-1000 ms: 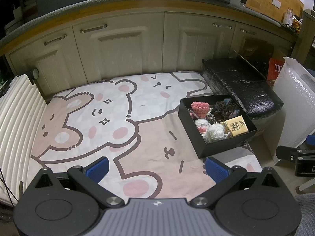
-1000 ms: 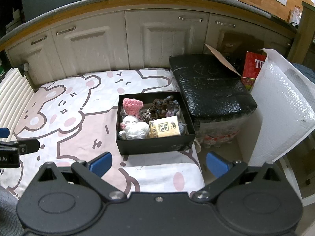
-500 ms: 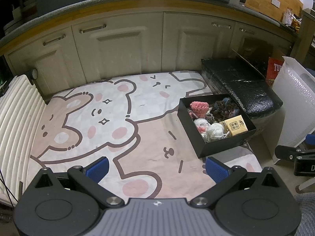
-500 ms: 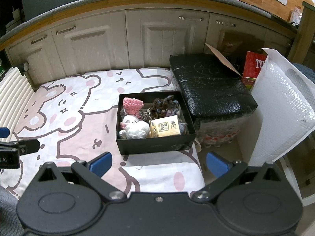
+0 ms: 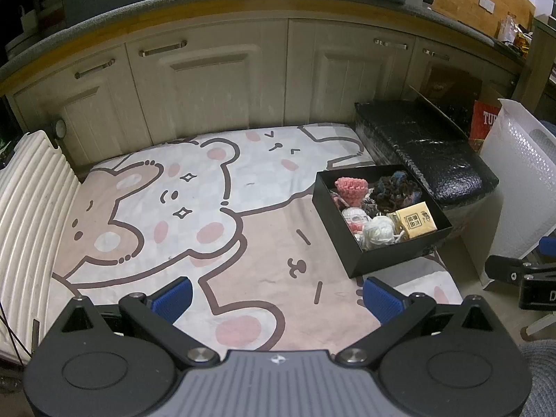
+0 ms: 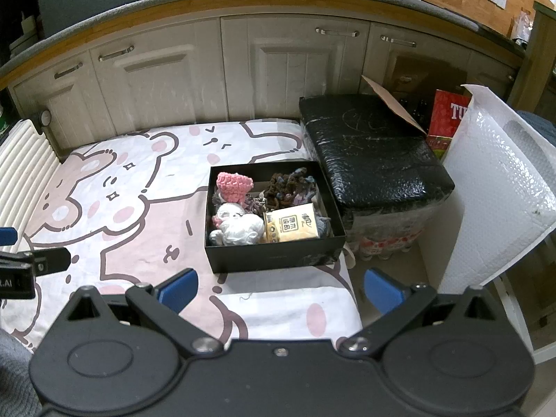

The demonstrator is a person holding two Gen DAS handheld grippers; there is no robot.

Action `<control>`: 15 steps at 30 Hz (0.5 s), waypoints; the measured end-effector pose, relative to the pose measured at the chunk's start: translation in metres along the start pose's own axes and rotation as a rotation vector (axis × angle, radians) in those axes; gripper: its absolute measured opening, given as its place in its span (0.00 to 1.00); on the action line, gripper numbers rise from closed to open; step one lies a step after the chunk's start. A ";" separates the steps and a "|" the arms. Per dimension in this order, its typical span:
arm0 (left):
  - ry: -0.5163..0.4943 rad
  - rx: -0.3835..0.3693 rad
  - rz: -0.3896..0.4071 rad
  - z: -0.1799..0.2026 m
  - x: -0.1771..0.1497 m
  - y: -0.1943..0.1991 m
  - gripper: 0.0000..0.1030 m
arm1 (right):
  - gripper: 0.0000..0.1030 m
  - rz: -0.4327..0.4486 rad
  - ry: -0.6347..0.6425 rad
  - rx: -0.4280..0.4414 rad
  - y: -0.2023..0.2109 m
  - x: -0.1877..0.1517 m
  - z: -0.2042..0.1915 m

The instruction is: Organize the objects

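Dim kitchen floor: cream cabinet doors (image 5: 215,93) with metal handles under dark countertop (image 6: 194,3); bear-print mat (image 5: 173,208) spread below; white ribbed radiator panel (image 5: 27,208) at left edge.

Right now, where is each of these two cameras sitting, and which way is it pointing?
Left wrist view: on the left gripper, looking forward over the bear-print mat toward the cabinets; its open blue-tipped fingers show, with the right gripper at the right edge.
Right wrist view: on the right gripper, facing the black box of yarn items; its open fingers show, with the left gripper at the left edge.
Shared: mat, box, cabinets, black wrapped bundle.
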State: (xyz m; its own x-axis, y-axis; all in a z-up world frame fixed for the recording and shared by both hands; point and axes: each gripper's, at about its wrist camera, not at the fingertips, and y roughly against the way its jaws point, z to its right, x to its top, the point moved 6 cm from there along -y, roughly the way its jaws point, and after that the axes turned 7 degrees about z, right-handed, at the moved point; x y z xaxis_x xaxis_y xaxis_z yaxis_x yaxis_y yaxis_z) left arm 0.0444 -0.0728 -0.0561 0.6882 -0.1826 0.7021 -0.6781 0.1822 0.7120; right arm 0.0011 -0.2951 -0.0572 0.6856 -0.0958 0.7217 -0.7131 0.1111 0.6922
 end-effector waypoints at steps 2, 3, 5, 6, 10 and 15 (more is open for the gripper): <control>0.002 -0.001 -0.001 0.000 0.000 0.000 1.00 | 1.00 0.000 0.001 -0.001 0.000 0.000 0.000; 0.003 -0.002 -0.001 -0.001 0.000 0.000 1.00 | 1.00 0.000 0.001 -0.001 0.000 0.000 0.000; 0.004 -0.002 -0.002 0.000 0.000 0.000 1.00 | 1.00 0.000 0.000 -0.001 0.000 -0.001 0.000; 0.003 -0.003 -0.001 -0.001 0.000 0.000 1.00 | 1.00 0.000 0.000 0.000 0.000 -0.001 0.000; 0.004 -0.002 -0.002 -0.001 0.000 0.000 1.00 | 1.00 0.000 0.001 0.000 0.000 0.000 0.000; 0.003 -0.002 -0.001 -0.001 0.000 0.000 1.00 | 1.00 0.000 0.001 -0.001 0.000 0.000 0.000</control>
State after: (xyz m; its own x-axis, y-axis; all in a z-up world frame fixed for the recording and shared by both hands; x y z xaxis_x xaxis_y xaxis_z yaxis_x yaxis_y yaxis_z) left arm 0.0441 -0.0721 -0.0560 0.6899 -0.1801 0.7012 -0.6766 0.1842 0.7130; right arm 0.0011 -0.2952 -0.0576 0.6857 -0.0947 0.7217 -0.7131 0.1117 0.6921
